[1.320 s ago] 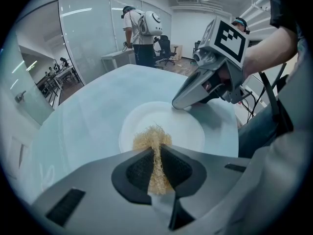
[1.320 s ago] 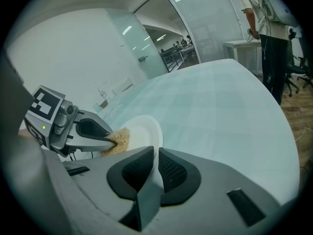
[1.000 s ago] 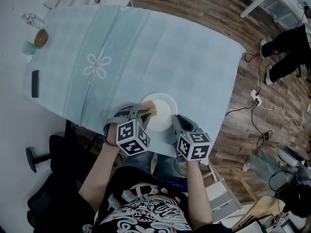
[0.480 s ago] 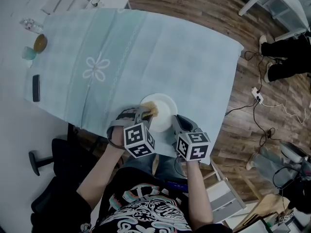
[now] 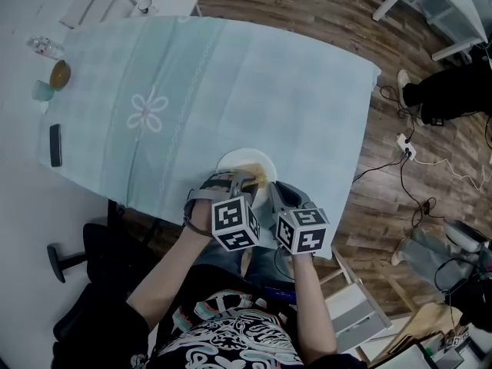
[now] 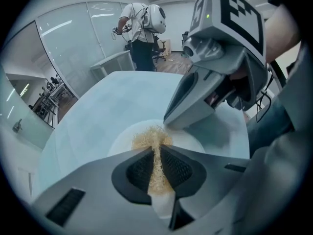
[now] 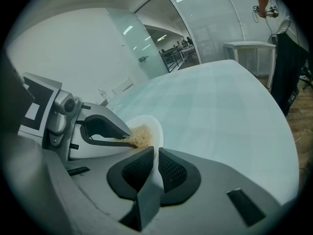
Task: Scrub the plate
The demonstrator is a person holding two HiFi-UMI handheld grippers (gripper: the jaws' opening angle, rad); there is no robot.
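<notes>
Tablecloth [image 5: 231, 75] edge: scrubber [image 6: 148, 139] lies along the left gripper [image 6: 157, 155] jaws, tip on plate [image 5: 233, 162]

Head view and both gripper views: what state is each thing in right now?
left tongs: shut on the scrubber.
scrubber: pinched, its tuft against the plate.
right tongs: shut on the plate's rim.
plate: held by its rim, with the scrubber on it.
phone: lying flat, away from the work.
</notes>
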